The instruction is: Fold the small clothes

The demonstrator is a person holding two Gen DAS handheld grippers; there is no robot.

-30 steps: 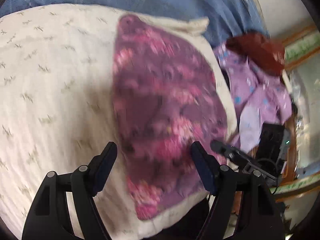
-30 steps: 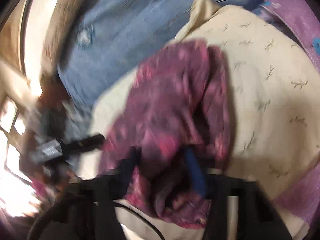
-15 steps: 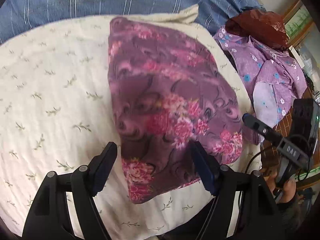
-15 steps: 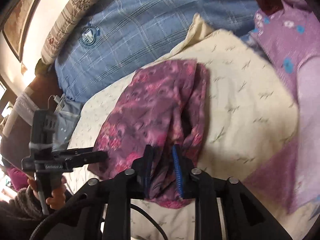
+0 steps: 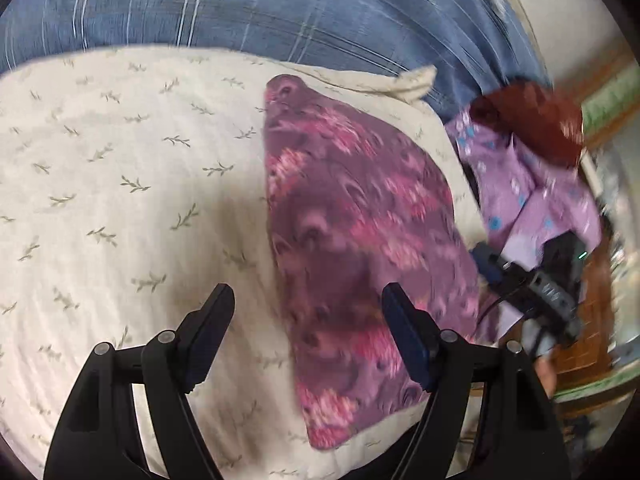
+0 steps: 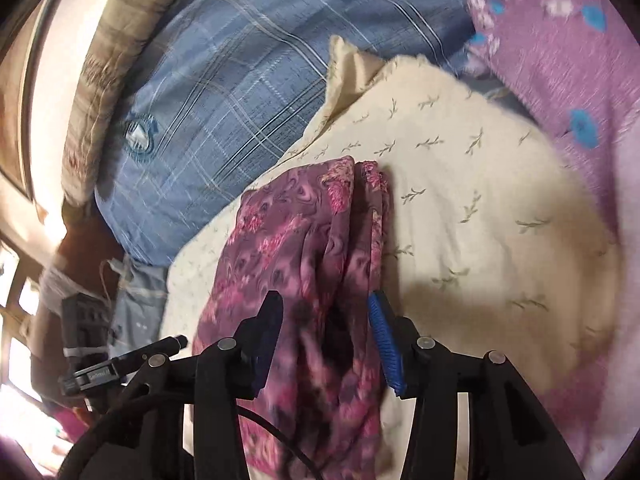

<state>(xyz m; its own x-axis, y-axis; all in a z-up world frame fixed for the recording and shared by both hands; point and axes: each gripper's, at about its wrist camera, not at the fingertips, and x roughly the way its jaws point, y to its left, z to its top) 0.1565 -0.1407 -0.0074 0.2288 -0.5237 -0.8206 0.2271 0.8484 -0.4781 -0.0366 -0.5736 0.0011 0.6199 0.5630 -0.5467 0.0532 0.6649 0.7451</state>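
A purple floral garment [image 5: 360,240] lies folded lengthwise on a cream leaf-print pillow [image 5: 120,200]. My left gripper [image 5: 308,312] is open and empty, hovering over the garment's near left edge. In the right wrist view the same garment [image 6: 304,248] lies in layered folds on the pillow [image 6: 480,220]. My right gripper [image 6: 324,316] is open, its jaws standing either side of the garment's near folds. The right gripper also shows in the left wrist view [image 5: 536,284] at the garment's right edge, and the left gripper shows in the right wrist view [image 6: 120,364].
A blue plaid pillow [image 5: 280,12] lies behind the cream one. A lilac flowered garment [image 5: 532,196] and a dark red cloth [image 5: 536,120] lie to the right. In the right wrist view the lilac garment [image 6: 568,60] is at far right.
My right gripper was shut on the garment's folds half a second ago and has now opened. The left gripper has stayed open and shifted slightly over the pillow.
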